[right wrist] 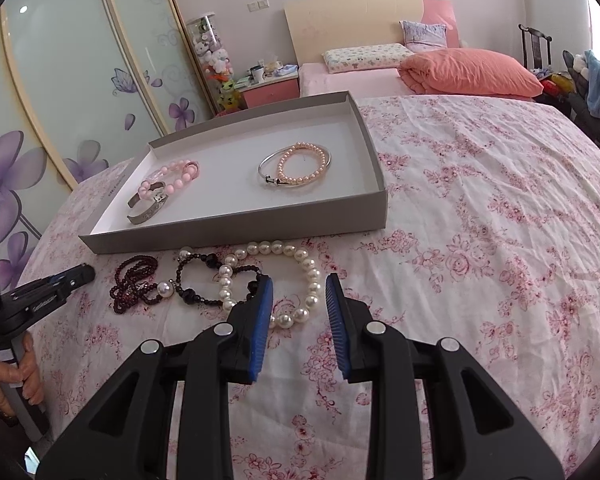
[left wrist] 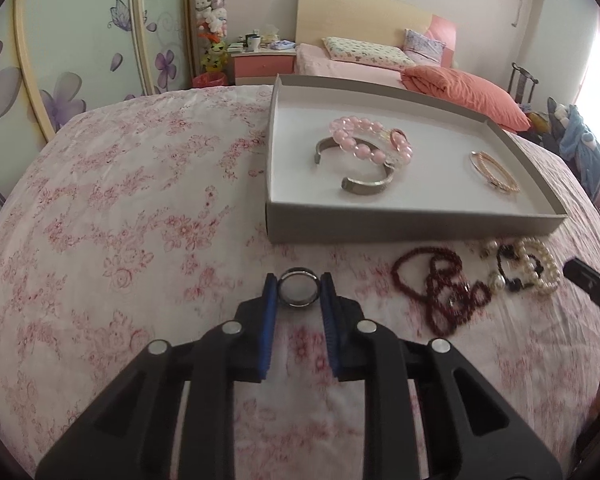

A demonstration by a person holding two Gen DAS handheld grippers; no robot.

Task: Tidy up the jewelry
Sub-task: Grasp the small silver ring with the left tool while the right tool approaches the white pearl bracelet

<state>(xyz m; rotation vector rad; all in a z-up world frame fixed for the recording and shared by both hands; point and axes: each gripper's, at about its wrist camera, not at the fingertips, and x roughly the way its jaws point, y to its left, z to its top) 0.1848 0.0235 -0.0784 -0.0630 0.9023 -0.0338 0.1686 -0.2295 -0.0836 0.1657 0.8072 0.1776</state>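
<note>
The left gripper (left wrist: 299, 290) pinches a silver metal band ring (left wrist: 299, 289) between its blue pads, above the pink floral bedsheet (left wrist: 140, 216), near the front of the shallow grey cardboard tray (left wrist: 412, 222); that tray holds a pink bead bracelet (left wrist: 370, 142), a silver cuff bangle (left wrist: 364, 184) and a peach pearl bracelet (right wrist: 302, 164). The right gripper (right wrist: 299, 300) hangs with jaws parted over a white pearl necklace (right wrist: 296, 258) lying on the sheet beside a dark red bead string (right wrist: 134, 284).

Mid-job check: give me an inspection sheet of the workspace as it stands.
Surface: floral bedsheet, wrinkled.
Job's things: grey tray holds pink bead bracelet, silver cuff, silver bangle and peach pearl bracelet. On the sheet: white pearl strand, black bead strand, dark red beads.
Clutter: nothing seen.
Grippers: left gripper shut on metal ring; right gripper open over the pearls.
Cables: nothing seen.
Surroundings: second bed, orange quilt, nightstand.
</note>
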